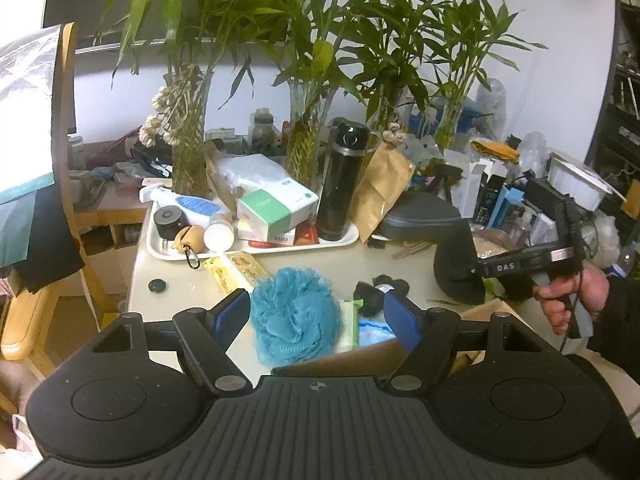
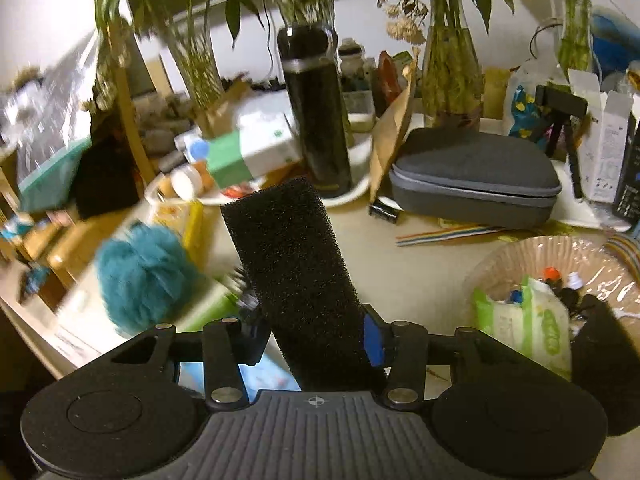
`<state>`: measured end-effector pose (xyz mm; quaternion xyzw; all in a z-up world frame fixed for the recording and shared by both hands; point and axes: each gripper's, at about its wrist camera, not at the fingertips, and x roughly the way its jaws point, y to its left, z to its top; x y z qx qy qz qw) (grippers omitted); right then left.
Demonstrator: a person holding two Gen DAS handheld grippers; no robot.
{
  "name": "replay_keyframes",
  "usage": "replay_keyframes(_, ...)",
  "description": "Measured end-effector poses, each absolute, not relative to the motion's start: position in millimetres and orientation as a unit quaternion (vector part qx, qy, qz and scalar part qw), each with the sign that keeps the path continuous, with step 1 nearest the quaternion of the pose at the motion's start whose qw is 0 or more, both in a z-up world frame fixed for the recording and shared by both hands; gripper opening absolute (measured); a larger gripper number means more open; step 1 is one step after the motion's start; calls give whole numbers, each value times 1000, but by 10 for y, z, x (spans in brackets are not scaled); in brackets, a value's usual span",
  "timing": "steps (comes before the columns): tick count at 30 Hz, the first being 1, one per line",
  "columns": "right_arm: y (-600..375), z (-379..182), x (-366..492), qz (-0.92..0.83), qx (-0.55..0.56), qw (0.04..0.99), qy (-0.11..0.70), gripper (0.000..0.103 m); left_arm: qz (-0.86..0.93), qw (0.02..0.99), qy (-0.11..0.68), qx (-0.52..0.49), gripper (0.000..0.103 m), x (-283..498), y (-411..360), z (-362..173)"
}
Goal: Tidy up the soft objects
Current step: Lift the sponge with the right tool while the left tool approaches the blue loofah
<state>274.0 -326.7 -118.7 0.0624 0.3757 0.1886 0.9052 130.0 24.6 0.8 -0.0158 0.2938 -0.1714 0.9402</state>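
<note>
A blue mesh bath pouf [image 1: 296, 316] lies on the cream table near its front edge. My left gripper [image 1: 318, 316] hovers just behind it, open, its blue pads [image 1: 232, 312] on either side and apart from the mesh. My right gripper [image 2: 316, 340] is shut on a black foam block [image 2: 296, 272], which sticks up and forward between the pads. From the left wrist view that gripper [image 1: 520, 268] is at the right, above the table, held by a hand [image 1: 572, 296]. The same pouf [image 2: 144, 276] shows blurred at the left of the right wrist view.
A white tray [image 1: 160, 248] with boxes and a black bottle [image 1: 340, 184] stands behind the pouf. A grey zip case [image 2: 476, 176] lies at the back right. A film-lined paper bowl [image 2: 520, 252] with a wipes pack sits at the right. Vases of bamboo line the back.
</note>
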Motion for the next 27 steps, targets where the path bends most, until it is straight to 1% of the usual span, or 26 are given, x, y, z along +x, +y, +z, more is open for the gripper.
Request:
replay_keyframes(6, -3203, -953, 2693, 201, 66, 909, 359, 50, -172, 940, 295, -14, 73, 1425, 232, 10)
replay_keyframes(14, -3063, -749, 2438, 206, 28, 920, 333, 50, -191, 933, 305, 9, 73, 1671, 261, -22)
replay_keyframes(27, -3139, -640, 1974, 197, 41, 931, 305, 50, -233, 908, 347, -32, 73, 2267, 483, -415)
